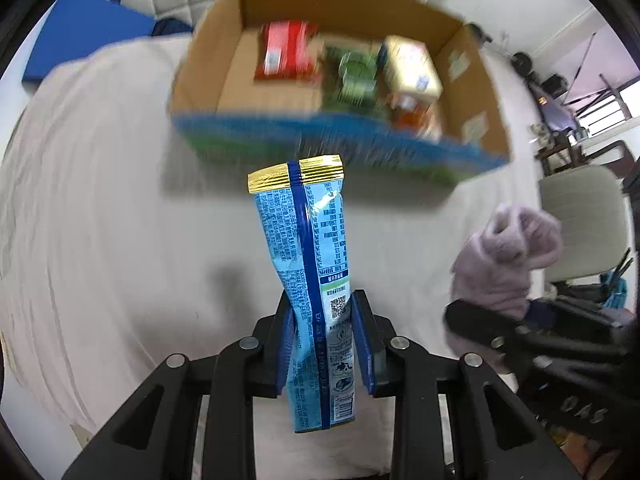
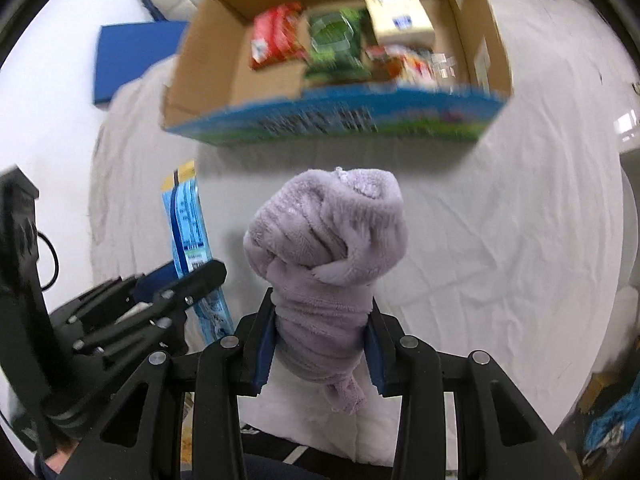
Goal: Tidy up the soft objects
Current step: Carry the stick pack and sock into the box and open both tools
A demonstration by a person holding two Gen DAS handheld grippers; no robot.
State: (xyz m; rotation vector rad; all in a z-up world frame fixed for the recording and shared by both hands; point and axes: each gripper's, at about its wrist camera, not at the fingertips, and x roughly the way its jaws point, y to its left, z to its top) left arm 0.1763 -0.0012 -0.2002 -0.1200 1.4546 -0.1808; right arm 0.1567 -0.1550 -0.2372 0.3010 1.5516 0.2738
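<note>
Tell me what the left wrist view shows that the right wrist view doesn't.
Only the left wrist view: the left gripper head-on, shut on the blue packet, and a grey chair beside the bed. Only the right wrist view: the right gripper head-on, shut on the lilac sock. Both: packet, sock, and the box holding other packets.

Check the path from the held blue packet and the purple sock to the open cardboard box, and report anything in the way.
Nothing visible blocks either. The left gripper holds the blue packet, the right gripper the purple sock; only bare white sheet lies before the cardboard box, whose near wall must be cleared.
</note>
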